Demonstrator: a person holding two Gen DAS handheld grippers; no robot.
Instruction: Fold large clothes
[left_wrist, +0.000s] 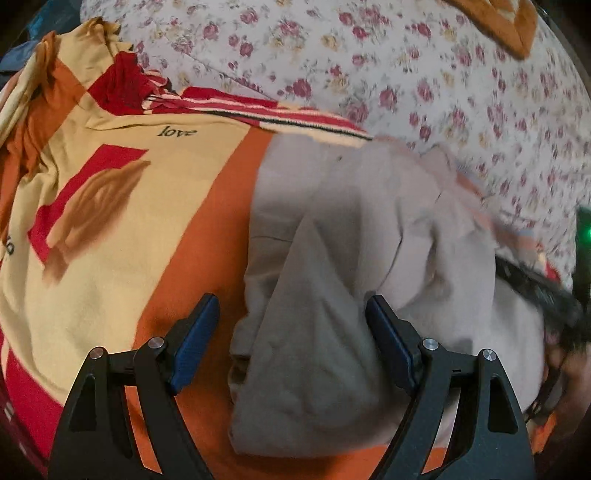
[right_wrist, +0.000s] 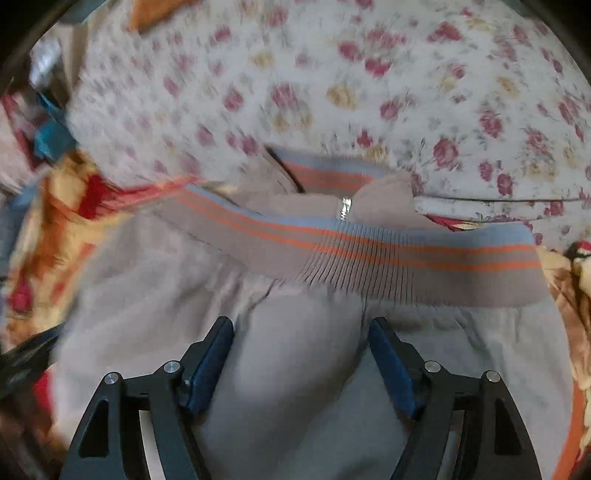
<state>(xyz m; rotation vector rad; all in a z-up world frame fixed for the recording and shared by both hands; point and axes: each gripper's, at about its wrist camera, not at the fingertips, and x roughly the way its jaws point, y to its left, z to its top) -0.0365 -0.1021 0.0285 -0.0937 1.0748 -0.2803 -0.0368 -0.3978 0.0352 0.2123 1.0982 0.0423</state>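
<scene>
A beige-grey jacket (left_wrist: 332, 236) lies rumpled on an orange, cream and red blanket (left_wrist: 122, 229). Its ribbed hem band (right_wrist: 388, 258) has blue and orange stripes, and a metal zipper pull (right_wrist: 346, 208) shows above it. My left gripper (left_wrist: 291, 310) is open, its blue pads either side of a raised fold of the jacket. My right gripper (right_wrist: 301, 334) is open over the jacket body (right_wrist: 295, 387), just below the hem band; cloth bulges between its fingers. The right gripper also shows as a dark blur in the left wrist view (left_wrist: 546, 295).
A white sheet with red flowers (left_wrist: 388, 66) covers the bed behind the jacket; it also shows in the right wrist view (right_wrist: 332, 74). An orange cloth (left_wrist: 502, 22) lies at the far edge. Bunched blanket folds (left_wrist: 33, 96) rise at the left.
</scene>
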